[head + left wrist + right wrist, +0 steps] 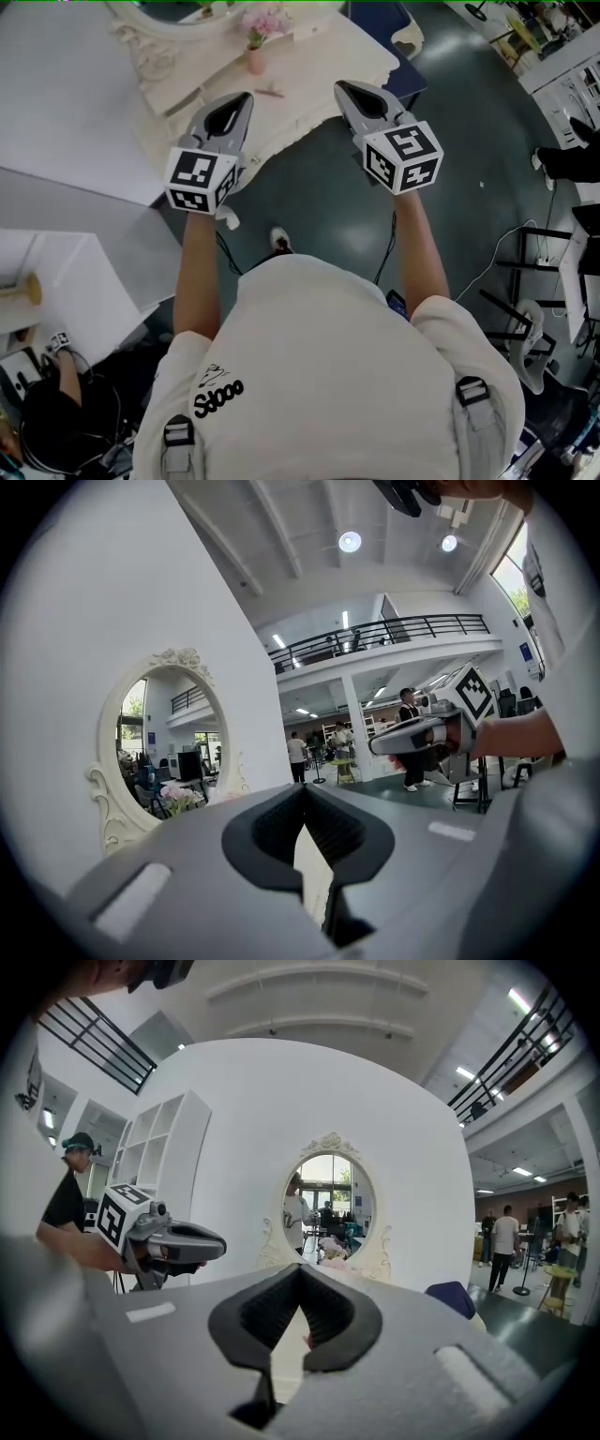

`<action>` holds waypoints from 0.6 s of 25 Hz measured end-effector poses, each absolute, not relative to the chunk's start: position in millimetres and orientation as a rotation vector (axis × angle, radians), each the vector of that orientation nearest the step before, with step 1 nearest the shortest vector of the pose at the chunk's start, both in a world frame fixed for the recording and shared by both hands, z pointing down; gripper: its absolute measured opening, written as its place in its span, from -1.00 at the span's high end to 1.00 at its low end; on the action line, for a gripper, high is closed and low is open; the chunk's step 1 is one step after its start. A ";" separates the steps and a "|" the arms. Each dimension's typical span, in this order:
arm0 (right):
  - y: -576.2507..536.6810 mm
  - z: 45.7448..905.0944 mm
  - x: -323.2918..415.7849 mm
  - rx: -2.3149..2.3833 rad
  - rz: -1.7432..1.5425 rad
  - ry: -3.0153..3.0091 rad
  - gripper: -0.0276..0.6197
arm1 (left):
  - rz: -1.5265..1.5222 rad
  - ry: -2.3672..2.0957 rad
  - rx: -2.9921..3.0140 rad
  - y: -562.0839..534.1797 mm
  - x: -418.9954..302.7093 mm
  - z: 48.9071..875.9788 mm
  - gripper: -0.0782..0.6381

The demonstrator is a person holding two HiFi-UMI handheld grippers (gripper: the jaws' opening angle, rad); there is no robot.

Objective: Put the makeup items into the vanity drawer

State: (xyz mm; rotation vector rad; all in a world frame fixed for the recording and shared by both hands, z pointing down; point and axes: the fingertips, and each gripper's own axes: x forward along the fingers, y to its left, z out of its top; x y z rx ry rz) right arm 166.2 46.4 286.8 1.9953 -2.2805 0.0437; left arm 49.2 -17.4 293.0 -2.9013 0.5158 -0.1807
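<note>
At the far left a white wall panel (56,84) stands beside the white vanity (319,66), whose oval mirror (164,752) has a carved frame. The left gripper (246,98) is held out level toward the vanity's front edge, marker cube toward the person. In the left gripper view its jaws meet at the tips with nothing between them; only the pale vanity top shows through the gap behind the tips. Just right of it on the vanity top lies a small pinkish makeup item (272,91), apart from both grippers. Behind it a little pink vase (254,62) holds pink flowers (262,21). No drawer can be made out in any view. Further right, the right gripper (341,87) also points at the vanity edge, side by side with the left one and well apart from it. Its jaws are likewise closed tip to tip and empty, with the mirror straight ahead in the right gripper view. Right of that lie the dark floor (469,141) and loose cables (506,253).
</note>
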 end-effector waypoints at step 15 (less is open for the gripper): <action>-65.3 340.3 167.7 1.915 0.236 -2.210 0.63 | -0.220 0.472 -2.997 -126.9 60.3 327.9 0.73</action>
